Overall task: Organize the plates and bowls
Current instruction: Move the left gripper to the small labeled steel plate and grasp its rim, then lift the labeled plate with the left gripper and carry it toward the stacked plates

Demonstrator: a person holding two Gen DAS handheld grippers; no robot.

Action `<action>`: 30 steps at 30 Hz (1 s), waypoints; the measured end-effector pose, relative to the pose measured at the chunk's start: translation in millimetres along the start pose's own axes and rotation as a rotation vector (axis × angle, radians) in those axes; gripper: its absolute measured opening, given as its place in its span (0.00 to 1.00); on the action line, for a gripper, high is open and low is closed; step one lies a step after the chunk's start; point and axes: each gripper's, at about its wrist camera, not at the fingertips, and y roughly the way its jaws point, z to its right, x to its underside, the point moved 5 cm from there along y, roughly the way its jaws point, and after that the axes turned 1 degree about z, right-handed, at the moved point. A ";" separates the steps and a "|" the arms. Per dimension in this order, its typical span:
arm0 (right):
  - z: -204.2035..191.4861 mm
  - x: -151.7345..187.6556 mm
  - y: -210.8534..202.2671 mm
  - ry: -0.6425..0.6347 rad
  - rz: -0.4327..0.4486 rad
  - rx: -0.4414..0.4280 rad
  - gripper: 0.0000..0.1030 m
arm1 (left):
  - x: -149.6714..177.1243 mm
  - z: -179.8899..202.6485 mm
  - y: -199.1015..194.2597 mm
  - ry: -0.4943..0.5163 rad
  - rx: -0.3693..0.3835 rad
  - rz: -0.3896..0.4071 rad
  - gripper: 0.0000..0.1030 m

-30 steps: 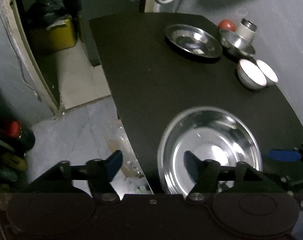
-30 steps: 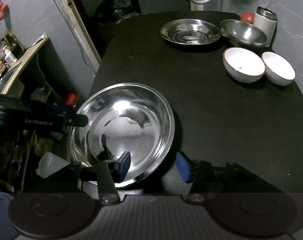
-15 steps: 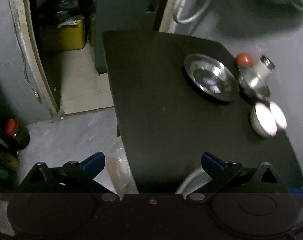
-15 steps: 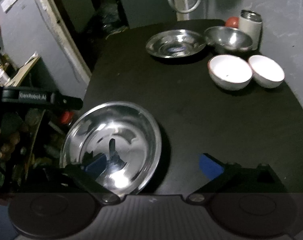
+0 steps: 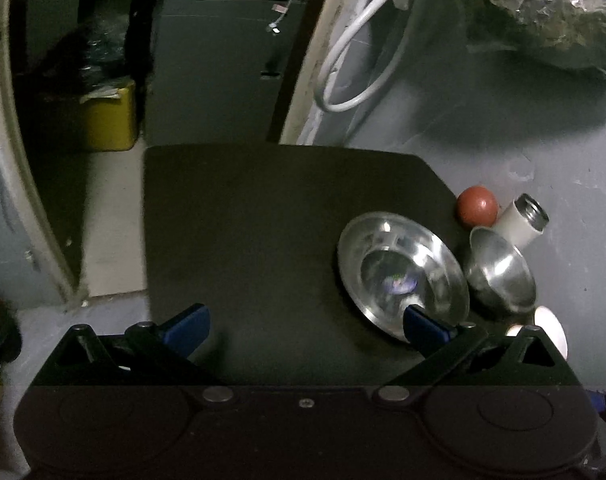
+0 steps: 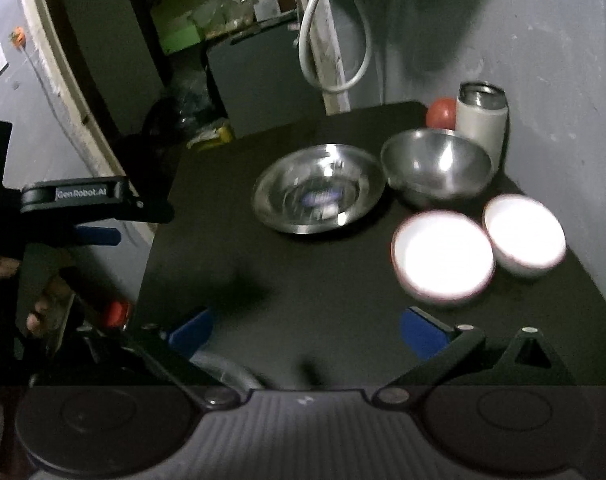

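Currently, in the left wrist view, the left gripper (image 5: 305, 326) is released, nothing between its blue pads, above the black table (image 5: 243, 220); a steel plate (image 5: 401, 274) lies far right beside a steel bowl (image 5: 501, 274). In the right wrist view, the right gripper (image 6: 307, 332) is likewise released and empty; two white bowls (image 6: 443, 258) sit right, near the steel plate.

Black matte worktop (image 6: 231, 256). Shiny silver steel plate (image 6: 319, 190) and steel bowl (image 6: 437, 166). Two white bowls (image 6: 443, 258) with thin dark rims. Red ball (image 6: 441, 114). White flask (image 6: 483, 120), silver neck. Blue pads (image 6: 191, 334) on black gripper fingers.
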 end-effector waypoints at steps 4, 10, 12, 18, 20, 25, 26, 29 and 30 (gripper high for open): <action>4.3 -22.4 22.6 -0.007 0.027 0.012 1.00 | -13.0 7.1 29.6 0.014 0.012 0.018 0.99; 6.0 -41.8 56.3 -0.069 0.018 0.044 1.00 | -21.7 10.0 66.2 0.027 0.016 -0.019 0.99; 7.7 -46.1 66.9 -0.072 0.013 0.048 1.00 | -23.5 12.1 76.3 0.049 0.008 -0.052 0.99; 14.1 -50.0 84.6 -0.081 0.006 0.098 0.96 | -26.4 22.8 95.5 0.085 -0.012 -0.075 0.99; 14.8 -50.9 89.9 -0.072 -0.004 0.103 0.93 | -26.9 26.2 99.1 0.107 -0.018 -0.074 0.99; 12.6 -55.8 100.7 -0.074 -0.012 0.108 0.86 | -31.1 27.6 103.8 0.111 -0.016 -0.057 0.97; 12.6 -56.3 103.0 -0.077 -0.017 0.115 0.84 | -31.6 27.7 104.4 0.108 -0.013 -0.057 0.96; 13.2 -56.9 107.2 -0.078 -0.034 0.141 0.80 | -32.6 28.0 107.7 0.104 -0.010 -0.062 0.88; 13.5 -56.8 109.4 -0.077 -0.041 0.147 0.79 | -32.1 27.6 107.3 0.102 -0.008 -0.064 0.86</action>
